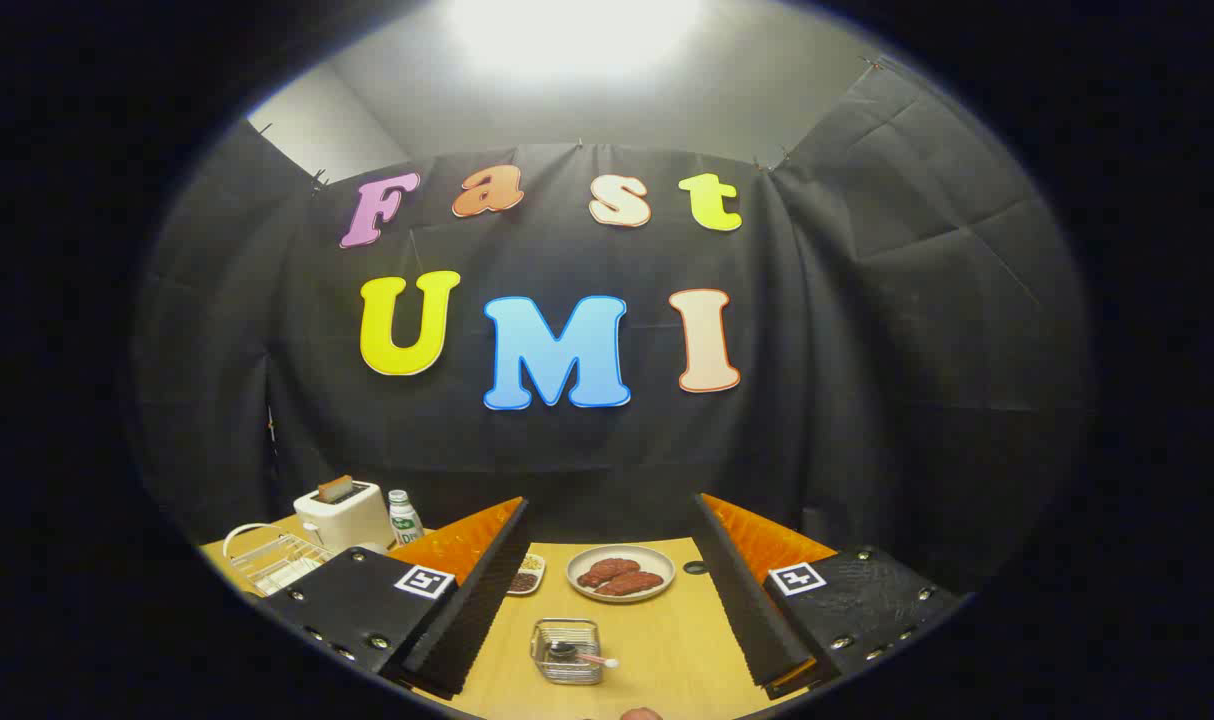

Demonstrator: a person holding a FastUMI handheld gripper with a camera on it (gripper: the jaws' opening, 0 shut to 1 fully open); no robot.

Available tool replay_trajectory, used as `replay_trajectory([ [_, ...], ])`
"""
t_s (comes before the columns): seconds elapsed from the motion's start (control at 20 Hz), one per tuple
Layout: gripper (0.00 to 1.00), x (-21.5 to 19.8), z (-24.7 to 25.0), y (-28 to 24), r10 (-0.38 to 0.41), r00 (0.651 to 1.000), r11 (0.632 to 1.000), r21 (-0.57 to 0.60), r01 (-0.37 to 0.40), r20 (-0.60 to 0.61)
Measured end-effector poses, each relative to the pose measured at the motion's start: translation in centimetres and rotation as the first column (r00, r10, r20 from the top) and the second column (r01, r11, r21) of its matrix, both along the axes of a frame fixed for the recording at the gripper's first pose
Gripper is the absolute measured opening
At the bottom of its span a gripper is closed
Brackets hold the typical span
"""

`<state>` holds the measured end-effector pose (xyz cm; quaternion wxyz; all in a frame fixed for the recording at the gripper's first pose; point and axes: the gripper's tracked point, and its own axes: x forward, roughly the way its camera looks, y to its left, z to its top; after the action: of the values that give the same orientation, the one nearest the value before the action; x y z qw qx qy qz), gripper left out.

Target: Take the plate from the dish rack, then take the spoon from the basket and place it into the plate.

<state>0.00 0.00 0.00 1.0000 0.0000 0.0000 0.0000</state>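
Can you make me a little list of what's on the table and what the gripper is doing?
gripper: open, holding nothing, above the table
basket: between the fingers, spoon inside
plate: beyond the basket, holds brown food
small dish: beside the plate
dish rack: far left, looks empty
toaster: behind the rack, bottle beside it

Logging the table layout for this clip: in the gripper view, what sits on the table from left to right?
Wire dish rack → toaster → bottle → small dish → wire basket → plate of food. The open gripper holds nothing.
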Motion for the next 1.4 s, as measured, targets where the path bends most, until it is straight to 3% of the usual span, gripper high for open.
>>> replay_trajectory([
  [0.65, 0.99, 0.6, 2.0, 8.4, 0.038, 0.999, 0.999, -0.01, -0.038, -0.003],
  [1.05, 0.99, 2.4, 0.2, 12.6, 0.074, 0.986, 0.997, -0.003, -0.075, -0.15],
  [1.2, 0.99, 3.5, -2.1, 15.2, 0.113, 0.954, 0.994, 0.025, -0.11, -0.277],
  [1.4, 0.99, 4.1, -5.8, 18.7, 0.19, 0.873, 0.982, 0.084, -0.17, -0.449],
])
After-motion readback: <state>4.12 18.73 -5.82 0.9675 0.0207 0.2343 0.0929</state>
